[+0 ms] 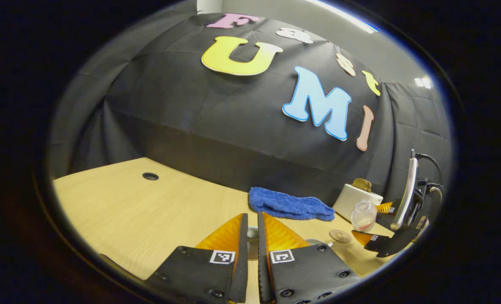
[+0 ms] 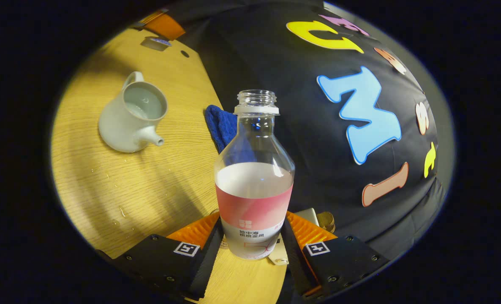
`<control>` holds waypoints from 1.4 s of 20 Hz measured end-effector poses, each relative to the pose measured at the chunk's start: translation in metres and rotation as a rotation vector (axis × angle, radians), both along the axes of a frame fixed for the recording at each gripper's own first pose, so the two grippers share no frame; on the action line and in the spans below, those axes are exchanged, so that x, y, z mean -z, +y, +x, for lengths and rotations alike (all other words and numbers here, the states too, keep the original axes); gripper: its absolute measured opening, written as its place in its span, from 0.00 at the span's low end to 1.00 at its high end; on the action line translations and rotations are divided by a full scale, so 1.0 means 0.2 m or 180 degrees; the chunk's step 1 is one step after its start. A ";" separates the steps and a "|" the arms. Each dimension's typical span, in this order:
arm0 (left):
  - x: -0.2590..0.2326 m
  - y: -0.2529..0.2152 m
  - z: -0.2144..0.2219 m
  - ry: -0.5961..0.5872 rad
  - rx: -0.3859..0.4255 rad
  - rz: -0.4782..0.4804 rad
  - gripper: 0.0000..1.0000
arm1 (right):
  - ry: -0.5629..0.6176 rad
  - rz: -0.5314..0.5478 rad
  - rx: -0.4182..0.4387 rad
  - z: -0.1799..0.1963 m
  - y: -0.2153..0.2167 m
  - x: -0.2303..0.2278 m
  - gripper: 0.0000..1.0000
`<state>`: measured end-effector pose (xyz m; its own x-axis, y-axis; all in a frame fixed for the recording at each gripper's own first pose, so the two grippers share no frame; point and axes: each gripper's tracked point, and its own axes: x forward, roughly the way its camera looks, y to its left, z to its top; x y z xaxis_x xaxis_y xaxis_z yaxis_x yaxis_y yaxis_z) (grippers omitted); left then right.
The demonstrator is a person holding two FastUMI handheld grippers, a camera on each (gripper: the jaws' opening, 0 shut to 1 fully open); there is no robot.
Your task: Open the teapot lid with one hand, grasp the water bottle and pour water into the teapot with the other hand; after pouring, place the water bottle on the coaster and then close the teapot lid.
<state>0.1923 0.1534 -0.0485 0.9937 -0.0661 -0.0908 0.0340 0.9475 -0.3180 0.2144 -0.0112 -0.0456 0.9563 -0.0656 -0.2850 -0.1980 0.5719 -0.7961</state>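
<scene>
Your right gripper (image 2: 250, 240) clamps the uncapped water bottle (image 2: 254, 177) upright; the open teapot (image 2: 132, 118) sits ahead-left. Your left gripper (image 1: 252, 240) pinches what looks like the lid. Tilt carelessly approaching the coaster (image 1: 340, 235), and water may spill.

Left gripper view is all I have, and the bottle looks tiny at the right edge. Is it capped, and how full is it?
Observer: The water bottle is uncapped and upright, with water reaching just above its label.
Operator: Is the right gripper actually gripping it?
Observer: Yes. The right gripper has a finger pressed on each side of the labelled lower part.
Operator: And the teapot?
Observer: The teapot stands lidless on the table, and there seems to be water inside.
</scene>
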 end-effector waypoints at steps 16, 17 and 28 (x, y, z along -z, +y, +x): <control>0.01 -0.05 0.00 0.0021 0.0075 0.0020 0.19 | 0.0077 0.2728 0.0471 0.23 -0.17 0.08 0.76; 0.01 -0.06 0.00 0.0027 0.0084 0.0023 0.19 | 0.0064 0.2786 0.0505 0.25 -0.18 0.08 0.76; 0.02 -0.06 0.00 0.0043 0.0088 0.0044 0.13 | 0.0144 0.3008 0.0580 0.30 -0.16 0.15 0.76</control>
